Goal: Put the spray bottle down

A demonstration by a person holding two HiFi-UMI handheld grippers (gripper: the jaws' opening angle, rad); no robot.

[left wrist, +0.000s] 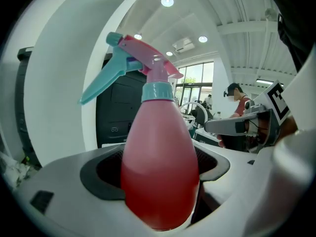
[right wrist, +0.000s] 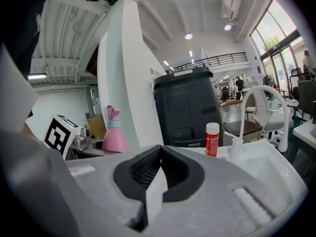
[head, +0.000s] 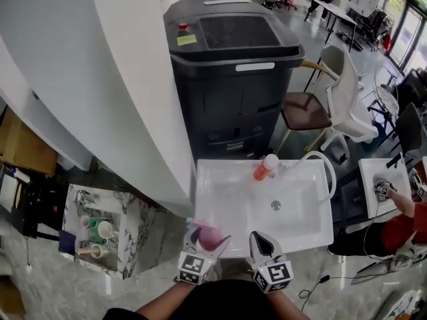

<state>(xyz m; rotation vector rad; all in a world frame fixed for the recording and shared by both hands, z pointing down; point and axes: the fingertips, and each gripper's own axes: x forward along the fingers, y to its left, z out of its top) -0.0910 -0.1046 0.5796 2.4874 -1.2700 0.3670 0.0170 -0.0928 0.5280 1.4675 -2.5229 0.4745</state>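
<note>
A pink spray bottle [head: 208, 235] with a teal trigger is held upright in my left gripper [head: 203, 240], at the front left corner of the white sink [head: 307, 229]. In the left gripper view the pink spray bottle [left wrist: 159, 167] fills the space between the jaws, which are shut on its body. My right gripper [head: 261, 244] hovers beside it over the sink's front rim, jaws closed with nothing between them. In the right gripper view the spray bottle [right wrist: 114, 132] shows at the left, and my right gripper [right wrist: 154, 174] has its pads pressed together.
An orange bottle with a white cap [head: 265, 167] lies at the sink's back rim near a white faucet [head: 320, 162]. A dark grey bin [head: 230, 65] stands behind the sink. A marbled box of cups [head: 100, 235] sits to the left, chairs [head: 333, 99] to the right.
</note>
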